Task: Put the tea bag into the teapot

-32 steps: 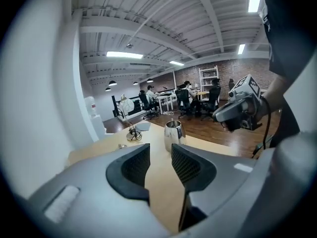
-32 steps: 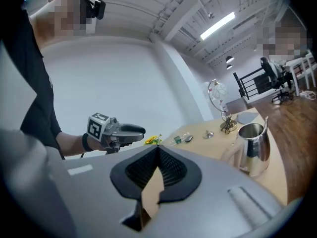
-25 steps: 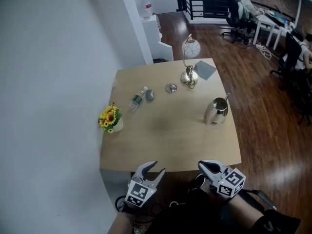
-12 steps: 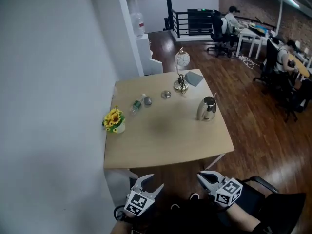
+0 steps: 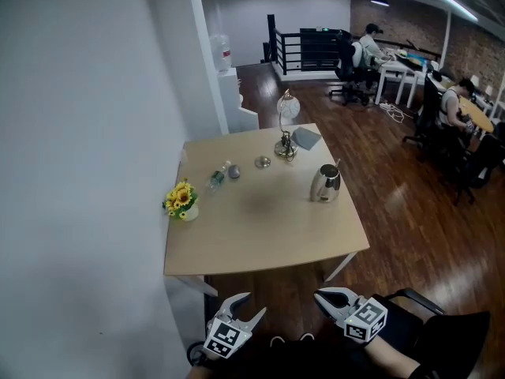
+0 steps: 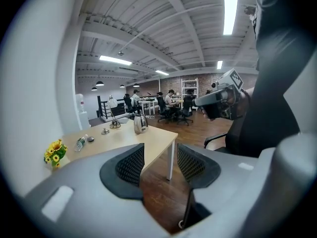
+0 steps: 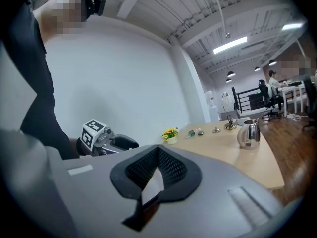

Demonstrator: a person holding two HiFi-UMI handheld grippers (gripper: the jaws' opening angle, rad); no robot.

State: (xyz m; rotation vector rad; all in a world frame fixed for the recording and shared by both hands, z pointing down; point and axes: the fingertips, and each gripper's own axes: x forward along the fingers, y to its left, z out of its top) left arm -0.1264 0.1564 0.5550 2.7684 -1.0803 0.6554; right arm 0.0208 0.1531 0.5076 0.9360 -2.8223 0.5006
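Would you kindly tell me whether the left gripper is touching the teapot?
Apart. The head view shows the left gripper held short of the table, whose bare top lies between it and the teapot.

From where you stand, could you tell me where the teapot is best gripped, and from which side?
Probably by its handle. The teapot stands upright near the table's right edge in the head view, spout seemingly leftward, handle to the right, so come from the right. The handle's exact shape is too small to tell.
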